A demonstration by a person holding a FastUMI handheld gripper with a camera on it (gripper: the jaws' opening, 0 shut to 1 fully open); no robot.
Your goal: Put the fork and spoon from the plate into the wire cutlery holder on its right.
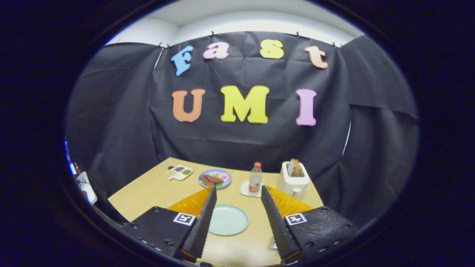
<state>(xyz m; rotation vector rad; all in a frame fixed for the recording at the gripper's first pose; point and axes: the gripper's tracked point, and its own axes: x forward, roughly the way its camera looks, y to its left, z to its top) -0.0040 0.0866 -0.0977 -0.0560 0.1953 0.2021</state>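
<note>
A pale green round plate point(227, 219) lies on the wooden table point(156, 191), between my two fingers and below them. Its visible surface looks bare. My gripper point(238, 189) hangs above the table, open wide, with nothing between the fingers. The left finger covers the plate's left rim. A small grey piece point(274, 243) peeks out beside the base of the right finger, to the plate's right; I cannot tell what it is.
Beyond the fingertips stand a bottle with a red cap point(255, 178) on a white coaster, a white toaster point(294, 180) holding toast, a blue plate of food point(214, 178) and a small white divided dish point(180, 172). Black cloth walls close the booth behind.
</note>
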